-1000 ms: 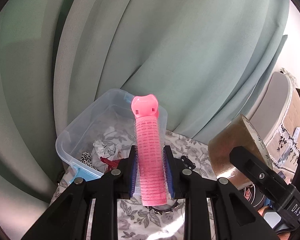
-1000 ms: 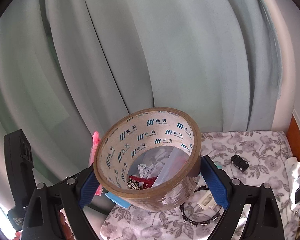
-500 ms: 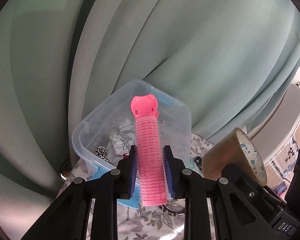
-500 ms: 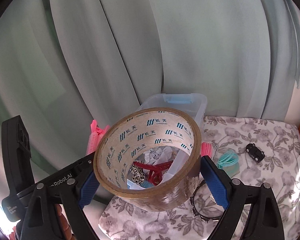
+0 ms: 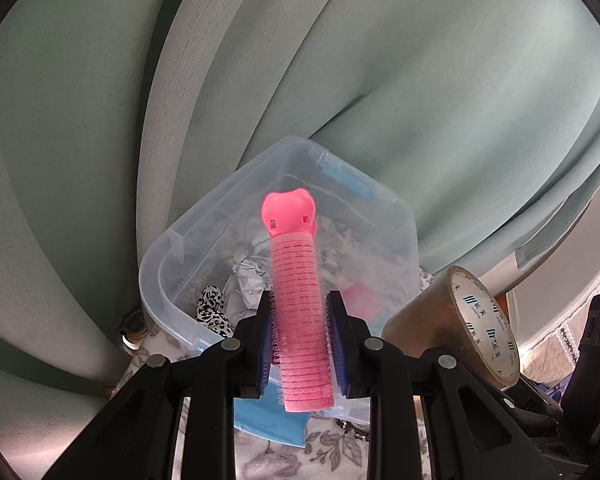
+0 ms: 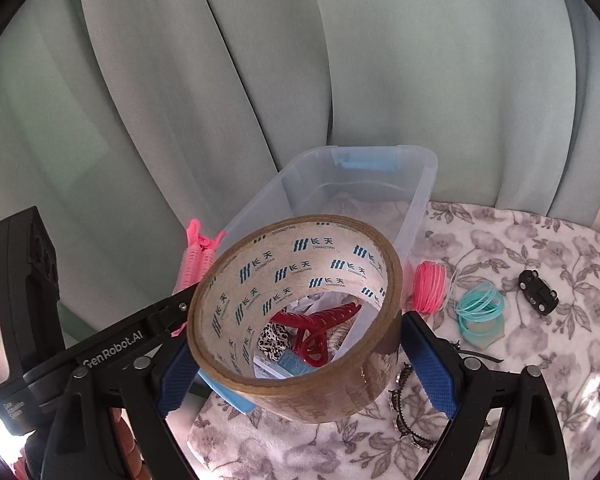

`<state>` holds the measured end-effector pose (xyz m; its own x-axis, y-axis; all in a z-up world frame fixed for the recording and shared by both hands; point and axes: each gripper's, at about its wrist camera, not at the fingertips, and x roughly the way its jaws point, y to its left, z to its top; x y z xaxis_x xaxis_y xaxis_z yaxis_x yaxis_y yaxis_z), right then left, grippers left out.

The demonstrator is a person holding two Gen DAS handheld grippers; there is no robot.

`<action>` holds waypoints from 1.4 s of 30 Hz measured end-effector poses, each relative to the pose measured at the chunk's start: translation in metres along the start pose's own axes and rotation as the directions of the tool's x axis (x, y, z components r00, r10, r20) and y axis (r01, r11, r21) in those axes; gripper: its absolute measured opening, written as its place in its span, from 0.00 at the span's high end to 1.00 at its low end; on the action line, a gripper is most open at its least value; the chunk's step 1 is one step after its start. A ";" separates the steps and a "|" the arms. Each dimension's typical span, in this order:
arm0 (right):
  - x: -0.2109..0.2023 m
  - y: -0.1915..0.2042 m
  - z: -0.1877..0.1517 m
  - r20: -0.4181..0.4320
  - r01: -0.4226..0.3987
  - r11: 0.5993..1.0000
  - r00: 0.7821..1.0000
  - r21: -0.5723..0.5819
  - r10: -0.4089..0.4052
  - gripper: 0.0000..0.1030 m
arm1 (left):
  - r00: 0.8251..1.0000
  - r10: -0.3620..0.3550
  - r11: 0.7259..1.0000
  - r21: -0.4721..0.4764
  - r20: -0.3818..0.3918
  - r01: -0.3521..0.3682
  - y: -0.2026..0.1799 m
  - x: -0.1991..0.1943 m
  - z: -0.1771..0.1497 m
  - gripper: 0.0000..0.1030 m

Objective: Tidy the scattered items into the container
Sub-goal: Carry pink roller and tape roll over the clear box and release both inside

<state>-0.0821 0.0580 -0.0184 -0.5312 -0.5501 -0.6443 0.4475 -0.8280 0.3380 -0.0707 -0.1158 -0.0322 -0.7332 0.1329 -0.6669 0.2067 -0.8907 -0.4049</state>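
Gripper (image 6: 296,344) around tape roll (image 6: 300,308), container (image 6: 416,200) beyond

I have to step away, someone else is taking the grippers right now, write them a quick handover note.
Left gripper: shut on the pink hair roller, held before the clear container.
Right gripper: shut on the brown tape roll, beside the container's near end.
Done: red hair claw, leopard-print scrunchie and crumpled paper are in the container.
Left: drop both held items in, then collect the pink coil, teal hair ties, black toy car and dark bracelet from the floral cloth.
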 end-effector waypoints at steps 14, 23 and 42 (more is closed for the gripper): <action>0.039 0.002 0.011 -0.036 -0.008 0.999 0.999 -0.051 0.006 0.08 | 0.999 0.036 0.999 -0.038 -0.041 -0.038 0.021 0.026 0.007 0.75; 0.050 0.004 0.017 -0.034 -0.018 0.996 0.999 -0.089 0.015 0.08 | 0.999 0.033 0.998 -0.052 -0.035 -0.035 0.034 0.022 0.008 0.65; 0.009 -0.002 0.008 0.018 0.010 0.999 1.000 -0.030 -0.010 0.08 | 0.998 0.036 0.999 -0.039 -0.042 -0.037 0.026 0.003 0.004 0.44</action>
<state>-0.0936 0.0534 -0.0193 -0.5485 -0.5440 -0.6350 0.4635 -0.8299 0.3106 -0.0703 -0.1397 -0.0425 -0.6974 0.1193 -0.7067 0.2591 -0.8774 -0.4038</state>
